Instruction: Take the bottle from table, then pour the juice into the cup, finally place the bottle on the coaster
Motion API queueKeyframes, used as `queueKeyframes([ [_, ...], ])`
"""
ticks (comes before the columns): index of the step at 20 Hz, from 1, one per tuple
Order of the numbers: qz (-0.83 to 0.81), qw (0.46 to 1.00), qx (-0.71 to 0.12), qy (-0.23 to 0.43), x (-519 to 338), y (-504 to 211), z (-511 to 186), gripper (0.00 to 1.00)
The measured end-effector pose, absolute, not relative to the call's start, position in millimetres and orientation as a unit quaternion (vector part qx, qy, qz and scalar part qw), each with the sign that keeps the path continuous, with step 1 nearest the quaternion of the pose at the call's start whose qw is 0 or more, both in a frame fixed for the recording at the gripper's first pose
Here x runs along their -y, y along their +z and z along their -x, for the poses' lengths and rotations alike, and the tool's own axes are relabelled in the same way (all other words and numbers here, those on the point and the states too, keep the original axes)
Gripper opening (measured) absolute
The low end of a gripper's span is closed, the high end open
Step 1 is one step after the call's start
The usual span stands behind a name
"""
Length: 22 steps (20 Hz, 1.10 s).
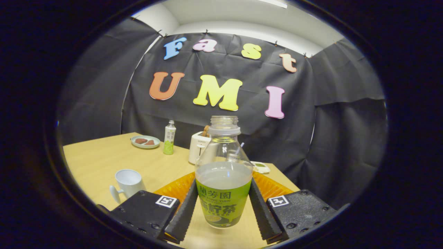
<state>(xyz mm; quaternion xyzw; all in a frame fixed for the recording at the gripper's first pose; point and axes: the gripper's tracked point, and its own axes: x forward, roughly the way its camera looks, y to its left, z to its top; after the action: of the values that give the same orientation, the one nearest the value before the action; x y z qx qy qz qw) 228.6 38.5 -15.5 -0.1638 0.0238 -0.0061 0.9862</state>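
Observation:
A clear, uncapped bottle with a green label stands upright between my fingers, about half full of pale juice. My gripper is shut on the bottle, with both fingers pressing the label's sides. Whether the bottle's base rests on the wooden table or hangs just above it, I cannot tell. An orange ribbed coaster lies directly behind the bottle and shows on both sides of it. A white cup with a handle stands to the left, beside my left finger.
Farther back on the table are a plate with reddish pieces, a small capped bottle, a white toaster and a small white dish. The table's right edge runs close behind the coaster.

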Motion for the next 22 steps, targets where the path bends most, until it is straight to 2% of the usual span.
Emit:
queueKeyframes([
  [13, 0.333, 0.939, -0.036, -0.082, -41.9, 5.4, -240.7, 0.82],
  [22, 0.496, 0.864, -0.012, -0.089, -92.6, -3.2, -262.0, 0.82],
])
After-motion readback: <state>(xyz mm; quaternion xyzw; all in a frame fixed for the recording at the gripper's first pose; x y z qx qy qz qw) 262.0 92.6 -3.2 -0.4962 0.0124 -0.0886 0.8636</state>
